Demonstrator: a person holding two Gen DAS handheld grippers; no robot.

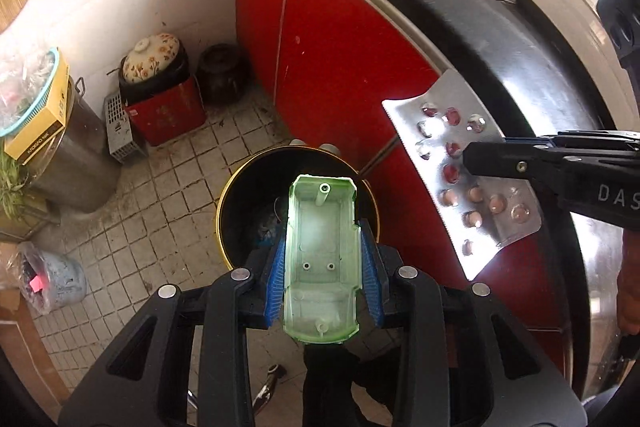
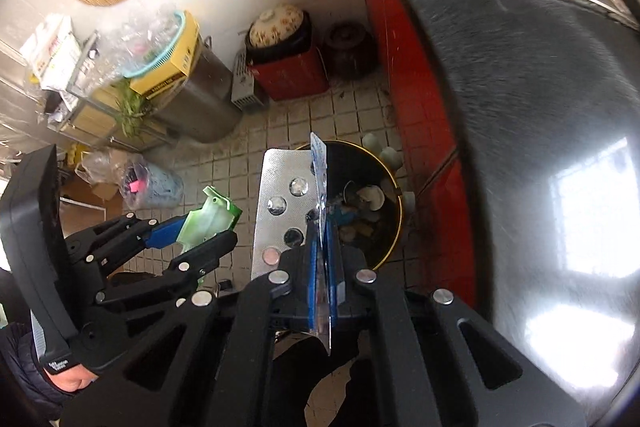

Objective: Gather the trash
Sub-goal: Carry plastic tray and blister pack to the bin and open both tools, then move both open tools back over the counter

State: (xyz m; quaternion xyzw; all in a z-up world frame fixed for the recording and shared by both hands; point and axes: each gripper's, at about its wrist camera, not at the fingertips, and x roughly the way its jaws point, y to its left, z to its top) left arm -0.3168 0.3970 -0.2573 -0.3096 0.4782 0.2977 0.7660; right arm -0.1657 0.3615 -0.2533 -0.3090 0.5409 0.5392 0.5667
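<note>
Right now I have both pieces of trash poised above the round black bin with the gold rim (image 1: 224,203) on the tiled floor (image 1: 160,203). My left gripper (image 1: 322,259) has its blue-padded fingers (image 1: 276,267) clamped on the sides of a pale green moulded plastic shell (image 1: 320,247), hollow side toward the camera, directly over the bin's mouth. My right gripper (image 2: 322,251) pinches a silver foil blister pack (image 2: 280,203) edge-on (some pockets look emptied), hanging near the rim so it should drop inside once released.

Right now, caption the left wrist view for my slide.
Left gripper holds green plastic shell above bin; right gripper holds blister pack.
</note>
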